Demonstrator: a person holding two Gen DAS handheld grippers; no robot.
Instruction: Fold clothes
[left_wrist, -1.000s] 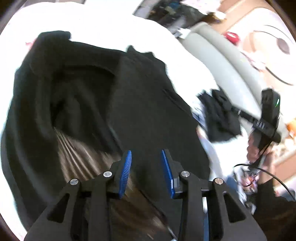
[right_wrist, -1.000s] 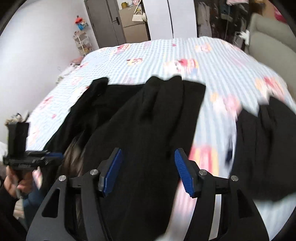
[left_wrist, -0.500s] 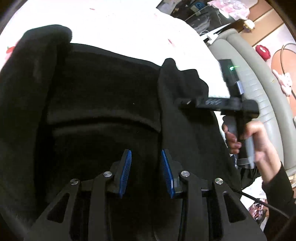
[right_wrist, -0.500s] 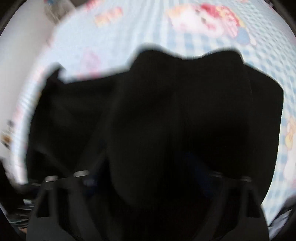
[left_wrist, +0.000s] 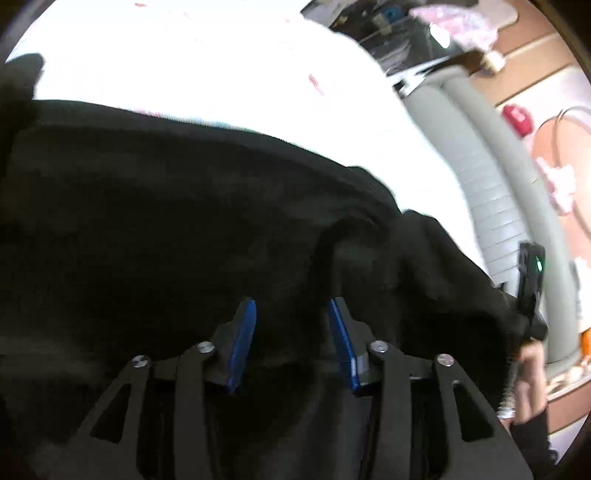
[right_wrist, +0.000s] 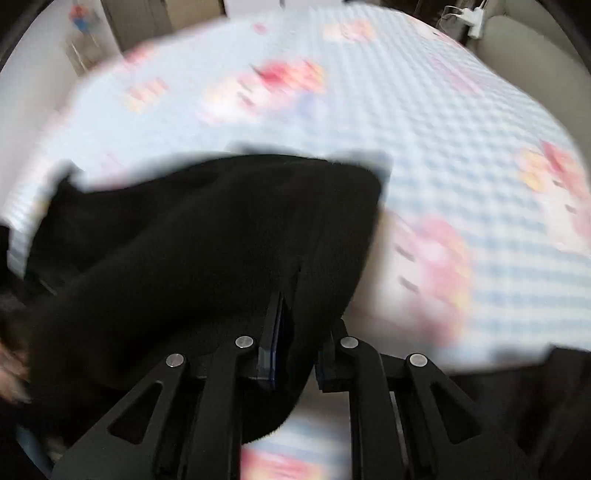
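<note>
My right gripper (right_wrist: 295, 332) is closing, a fold of the black garment (right_wrist: 207, 251) between its blue pads, seemingly pinched, though blur hides it. My left gripper (left_wrist: 291, 332) is opening, pads apart above the dark cloth, gripping nothing. The garment fills each frame's lower left on the checked bedsheet (right_wrist: 443, 122).

Motion blur is smearing the bedsheet (right_wrist: 443, 122) w/ its pink prints in my right view. The black garment (right_wrist: 192, 258) is covering my right gripper (right_wrist: 295, 332) pads as jaws are closing. Left view's bottom edge is cutting off the garment; its folds are reading too dark.
</note>
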